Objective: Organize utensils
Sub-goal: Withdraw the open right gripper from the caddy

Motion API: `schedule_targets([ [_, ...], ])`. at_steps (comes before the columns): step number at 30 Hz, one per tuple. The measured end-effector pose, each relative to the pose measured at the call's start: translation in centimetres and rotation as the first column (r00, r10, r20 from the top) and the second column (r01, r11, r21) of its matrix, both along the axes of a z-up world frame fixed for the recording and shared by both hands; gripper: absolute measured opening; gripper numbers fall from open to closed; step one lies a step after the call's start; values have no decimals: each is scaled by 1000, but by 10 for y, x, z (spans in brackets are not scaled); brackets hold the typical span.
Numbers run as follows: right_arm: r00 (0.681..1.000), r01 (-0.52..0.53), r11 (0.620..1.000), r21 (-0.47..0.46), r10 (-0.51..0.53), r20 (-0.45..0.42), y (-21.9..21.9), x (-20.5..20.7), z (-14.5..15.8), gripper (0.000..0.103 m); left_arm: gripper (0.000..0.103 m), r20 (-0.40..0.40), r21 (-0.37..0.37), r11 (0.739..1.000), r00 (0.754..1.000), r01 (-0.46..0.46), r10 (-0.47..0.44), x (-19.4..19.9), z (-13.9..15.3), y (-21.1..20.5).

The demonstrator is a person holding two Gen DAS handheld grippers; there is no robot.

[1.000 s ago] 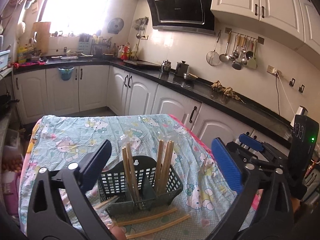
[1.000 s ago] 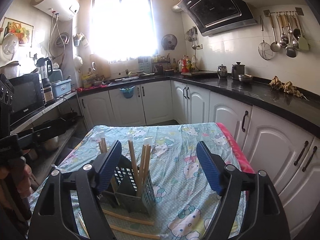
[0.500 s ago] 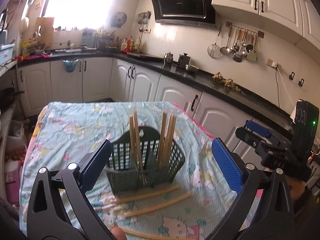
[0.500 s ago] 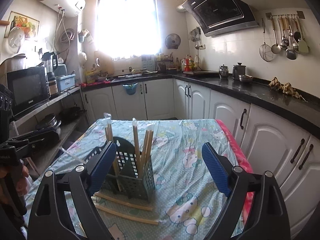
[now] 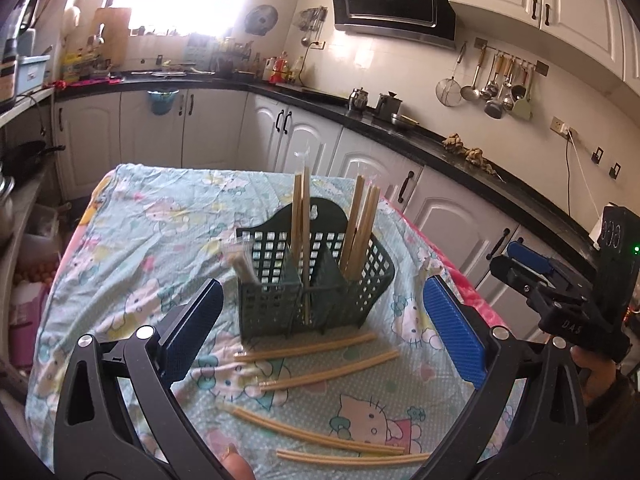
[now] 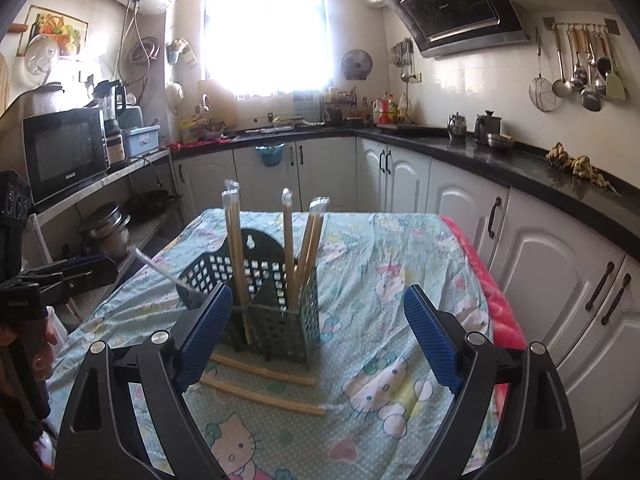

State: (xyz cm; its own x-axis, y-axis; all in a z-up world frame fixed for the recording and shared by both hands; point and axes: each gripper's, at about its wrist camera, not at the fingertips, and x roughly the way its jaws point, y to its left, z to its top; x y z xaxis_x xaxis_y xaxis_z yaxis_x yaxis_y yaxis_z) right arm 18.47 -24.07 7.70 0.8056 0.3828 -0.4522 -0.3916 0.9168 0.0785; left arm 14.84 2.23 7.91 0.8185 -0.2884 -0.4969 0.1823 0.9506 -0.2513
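Chopsticks [image 5: 308, 352] are seen loose on the surface [image 5: 160, 216] before the basket [image 5: 312, 280], between both grippers' wide, empty fingers [image 5: 452, 336].

Caddy [image 5: 304, 280]: dark green plastic, perforated grid walls, matt. Chopsticks [image 5: 304, 350] lying just in front of the caddy: pale wood or bamboo, in thin clear wrap that glints at the ends. Tablecloth [image 5: 160, 216] under the caddy: soft printed cloth, creased, matt. Left gripper [image 5: 320, 340]: black matt plastic frame, blue textured pads, bright metal screws. Countertop [image 6: 500, 164] behind the caddy: black, glossy.
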Motion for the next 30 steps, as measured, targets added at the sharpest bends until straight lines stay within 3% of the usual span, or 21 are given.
schedule_targets([
  [19, 997, -48, 998, -48, 45, -63, 13, -18, -36, 85, 92, -133, 61, 998, 991, 32, -24, -15, -66, -9],
  [30, 991, -57, 994, -98, 44, -125, 20, -14, -69, 85, 92, -224, 13, 1000, 975, -2, 5, -17, -103, 12],
])
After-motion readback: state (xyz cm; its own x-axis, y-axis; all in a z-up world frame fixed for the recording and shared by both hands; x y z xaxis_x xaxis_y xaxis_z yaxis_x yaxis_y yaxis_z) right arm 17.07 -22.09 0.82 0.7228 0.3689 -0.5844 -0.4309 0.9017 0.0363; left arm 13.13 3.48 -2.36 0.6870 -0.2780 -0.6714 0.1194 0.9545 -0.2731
